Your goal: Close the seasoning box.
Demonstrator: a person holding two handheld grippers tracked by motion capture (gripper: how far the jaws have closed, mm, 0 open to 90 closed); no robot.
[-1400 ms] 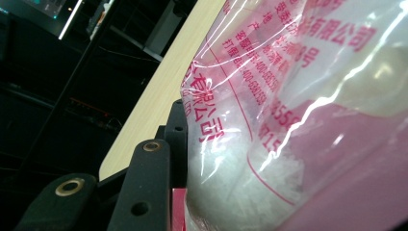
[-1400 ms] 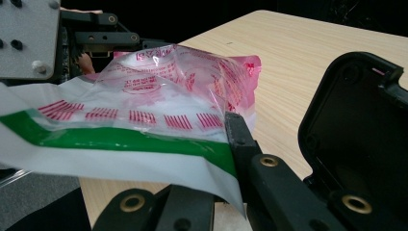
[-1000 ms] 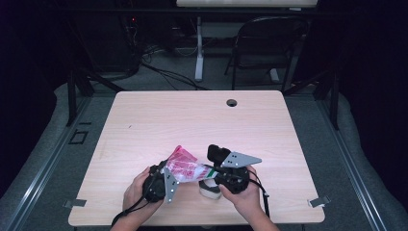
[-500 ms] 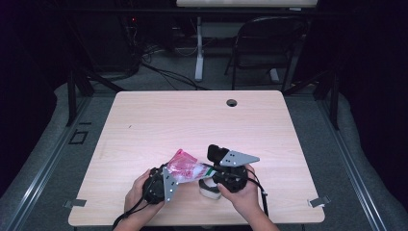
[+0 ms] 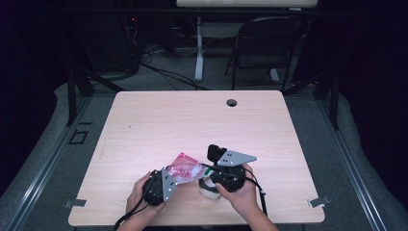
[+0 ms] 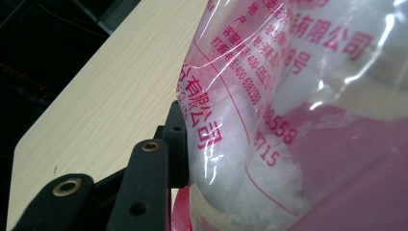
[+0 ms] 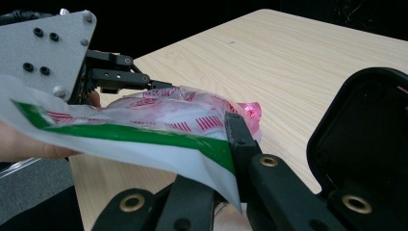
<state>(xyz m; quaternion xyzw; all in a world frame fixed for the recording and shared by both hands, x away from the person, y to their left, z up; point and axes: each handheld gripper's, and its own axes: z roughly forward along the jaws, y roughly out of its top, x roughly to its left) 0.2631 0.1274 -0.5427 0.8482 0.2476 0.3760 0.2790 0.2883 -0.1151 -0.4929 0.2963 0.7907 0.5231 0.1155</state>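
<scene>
Hanging between both grippers, the bag (image 5: pixel 185 169) is pinched at one end by the left gripper (image 5: pixel 166 182), at the other by the right gripper (image 5: pixel 208 173).

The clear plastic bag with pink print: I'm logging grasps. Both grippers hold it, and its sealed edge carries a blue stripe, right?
Not quite: the stripe is green, as the right gripper view shows. Both the left gripper and the right gripper do hold the clear plastic bag with pink print.

My left gripper (image 5: pixel 169 179) has drawn nearer, tilting the pink-printed bag (image 5: pixel 185 168) lower toward my right gripper (image 5: pixel 208 174).
</scene>
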